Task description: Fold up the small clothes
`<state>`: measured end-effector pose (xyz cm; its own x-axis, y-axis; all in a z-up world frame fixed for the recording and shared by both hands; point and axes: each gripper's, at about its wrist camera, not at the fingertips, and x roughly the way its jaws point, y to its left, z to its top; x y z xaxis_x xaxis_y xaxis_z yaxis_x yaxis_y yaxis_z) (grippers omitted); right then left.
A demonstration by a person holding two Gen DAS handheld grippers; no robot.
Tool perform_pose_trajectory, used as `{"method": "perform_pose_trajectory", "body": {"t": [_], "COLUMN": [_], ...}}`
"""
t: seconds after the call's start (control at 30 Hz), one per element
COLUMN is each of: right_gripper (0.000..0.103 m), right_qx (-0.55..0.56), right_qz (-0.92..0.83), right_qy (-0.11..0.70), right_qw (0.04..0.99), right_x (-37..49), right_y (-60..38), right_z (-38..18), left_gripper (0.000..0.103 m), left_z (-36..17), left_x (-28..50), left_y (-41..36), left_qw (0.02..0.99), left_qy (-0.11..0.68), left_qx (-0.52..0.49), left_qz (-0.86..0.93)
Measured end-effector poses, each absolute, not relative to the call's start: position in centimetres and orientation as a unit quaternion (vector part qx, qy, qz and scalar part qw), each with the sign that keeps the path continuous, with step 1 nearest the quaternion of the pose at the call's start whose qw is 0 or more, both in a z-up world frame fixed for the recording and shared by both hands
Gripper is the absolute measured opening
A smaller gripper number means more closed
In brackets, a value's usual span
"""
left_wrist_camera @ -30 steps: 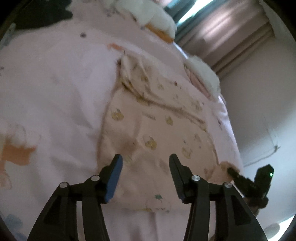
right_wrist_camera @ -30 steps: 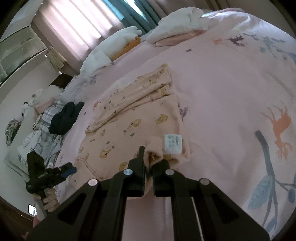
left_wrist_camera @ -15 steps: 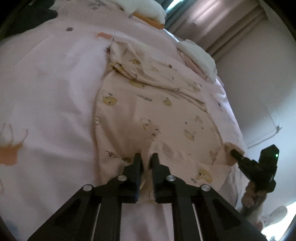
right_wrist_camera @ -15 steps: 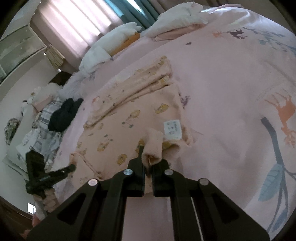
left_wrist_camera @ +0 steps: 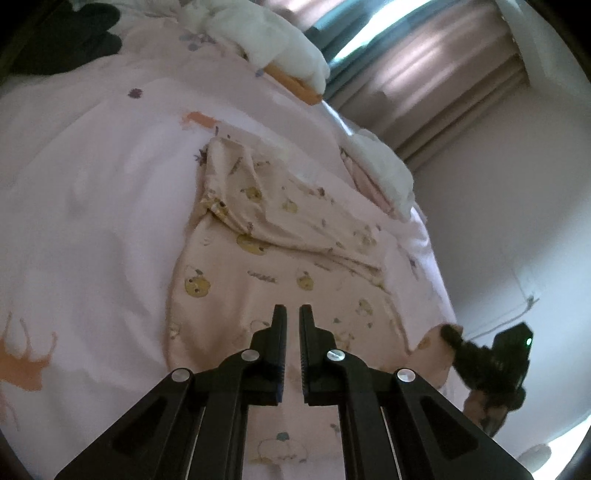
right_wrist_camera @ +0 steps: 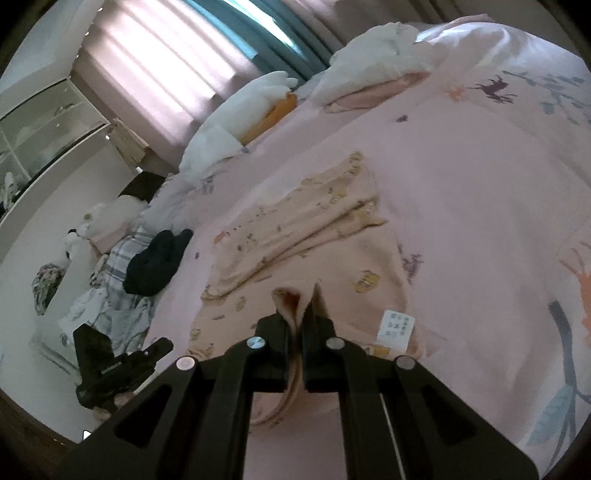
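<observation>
Left gripper: jaws just snapped together on the near hem of the peach garment at 6 o'clock on the pink bedspread. Right gripper: still pinching the other corner. Both hems now raised, ready to fold toward 12 o'clock.

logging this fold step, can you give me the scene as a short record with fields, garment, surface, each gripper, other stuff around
garment: peach printed baby garment, partly folded, white care label showing
surface: pink bedspread with animal print
left gripper: shut on the garment's near edge
right gripper: shut on a raised fold of the garment's near edge
other items: dark clothing beside plaid fabric at the bed's far side; white pillows near the curtains
fold state: near edge pinched at two points, not yet laid over
</observation>
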<state>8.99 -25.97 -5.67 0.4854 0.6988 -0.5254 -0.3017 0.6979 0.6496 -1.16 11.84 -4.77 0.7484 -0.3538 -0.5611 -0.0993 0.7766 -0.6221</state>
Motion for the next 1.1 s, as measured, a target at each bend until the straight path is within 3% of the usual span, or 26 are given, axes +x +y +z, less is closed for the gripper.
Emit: {"method": "perform_pose_trajectory", "body": {"t": [0.07,0.13,0.17,0.2,0.43,0.53,0.6,0.7,1.1], "right_gripper": [0.006,0.006,0.006,0.006,0.008,0.008,0.008,0.008,0.006], "right_qx": [0.244,0.238,0.234,0.230,0.219,0.225,0.226,0.227,0.291], "right_qz": [0.302,0.307,0.310,0.311,0.299,0.293,0.292,0.292,0.319], "right_qy": [0.409,0.409,0.410,0.413,0.436,0.441,0.442,0.443,0.408], "right_qw": [0.826,0.826,0.825,0.824,0.820,0.818,0.818,0.817,0.805], "right_x": [9.2,8.9,8.6,8.4,7.0,7.0,6.9,6.8,8.0], "right_y": [-25.8,-25.5,-25.4,-25.4,-26.3,-26.9,-27.1,-27.2,-26.7], "right_z": [-5.6,-5.7,-5.8,-5.9,-7.7,-8.2,-8.3,-8.5,-6.9], "left_gripper": [0.006,0.021,0.038,0.047,0.055,0.039,0.020,0.002,0.000], "left_z": [-4.8,-5.2,-5.4,-5.6,-7.3,-8.6,-8.8,-8.7,-4.0], "left_x": [-1.5,-1.7,-1.7,-1.8,-0.9,-0.4,-0.3,-0.6,-1.5], "left_y": [11.7,11.7,11.7,11.7,9.3,8.7,8.6,9.4,10.6], "left_qw": [0.885,0.892,0.894,0.894,0.887,0.879,0.882,0.873,0.882], "left_qy": [0.349,0.359,0.363,0.366,0.408,0.425,0.428,0.422,0.323], "left_qx": [-0.305,-0.273,-0.262,-0.256,-0.200,-0.197,-0.185,-0.228,-0.322], "left_qz": [-0.043,-0.025,-0.028,-0.029,-0.086,-0.089,-0.072,-0.083,-0.119]}}
